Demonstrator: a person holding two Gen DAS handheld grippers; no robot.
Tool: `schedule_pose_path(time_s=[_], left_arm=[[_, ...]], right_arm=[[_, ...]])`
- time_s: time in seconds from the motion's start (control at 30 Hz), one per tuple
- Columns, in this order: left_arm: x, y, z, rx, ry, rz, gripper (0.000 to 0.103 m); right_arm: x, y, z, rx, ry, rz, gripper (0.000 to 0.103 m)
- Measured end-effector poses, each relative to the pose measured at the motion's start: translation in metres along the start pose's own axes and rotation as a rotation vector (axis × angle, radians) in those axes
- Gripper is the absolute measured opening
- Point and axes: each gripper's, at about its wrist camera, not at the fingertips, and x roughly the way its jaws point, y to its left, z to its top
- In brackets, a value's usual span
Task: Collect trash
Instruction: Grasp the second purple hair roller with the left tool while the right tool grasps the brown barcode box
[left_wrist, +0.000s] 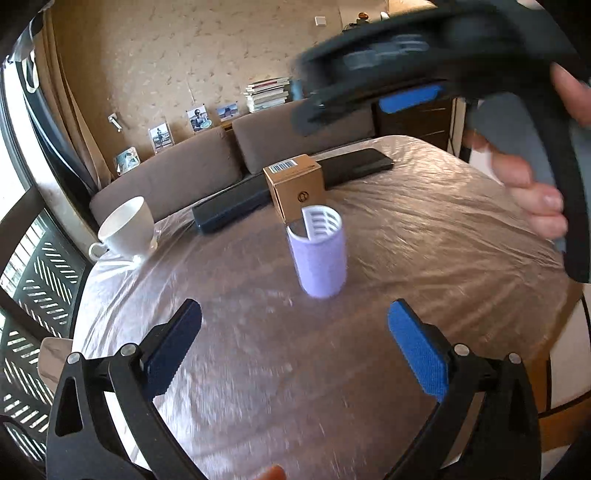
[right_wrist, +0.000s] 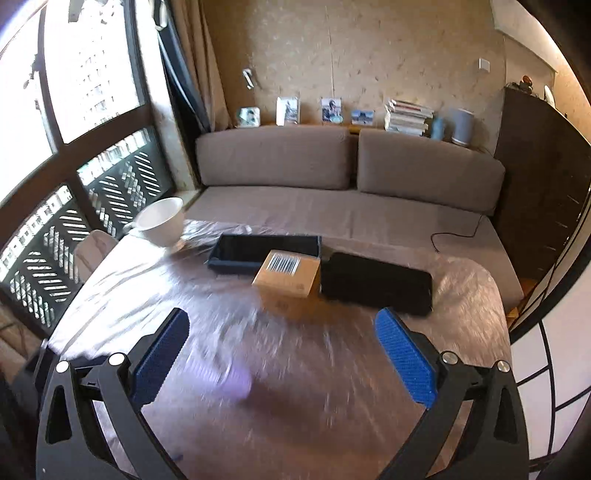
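Fingers of the left gripper (left_wrist: 294, 325) stand spread wide with nothing between them, blue pads facing each other over the plastic-covered bench (left_wrist: 424, 236). Just ahead of their tips, centred on the gap, a lilac cylinder (left_wrist: 319, 254) stands upright on the bench, its open top showing a slotted white insert. Beyond it sits a cardboard box (left_wrist: 295, 186) with a barcode label, and behind that box two dark trays (left_wrist: 229, 210) lie end to end. Far off to the left of the fingers stands a white cup (left_wrist: 127, 227). Up and to the right, a hand (left_wrist: 532, 192) holds the right gripper (right_wrist: 281, 330), blurred. In the right wrist view its fingers are also spread wide and empty; the lilac cylinder (right_wrist: 225, 380) shows as a blur low between them, nearer the left finger, and the cardboard box (right_wrist: 286, 273) lies ahead of the tips.
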Motion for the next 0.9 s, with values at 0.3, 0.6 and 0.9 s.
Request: schedule_pose_path(time_s=[0.3, 0.6, 0.9], left_arm=[[0.031, 0.003, 0.019, -0.003, 0.005, -0.033, 0.102], [0.054, -0.010, 0.027, 0.045, 0.028, -0.028, 0.102], [0.064, -0.008, 0.034, 0.035, 0.032, -0.068, 0.101]], right_arm=[[0.071, 0.013, 0.021, -0.050, 0.127, -0.013, 0.099], [0.112, 0.007, 0.020, -0.036, 0.228, -0.008, 0.082], [0.120, 0.010, 0.019, -0.064, 0.236, -0.006, 0.071]])
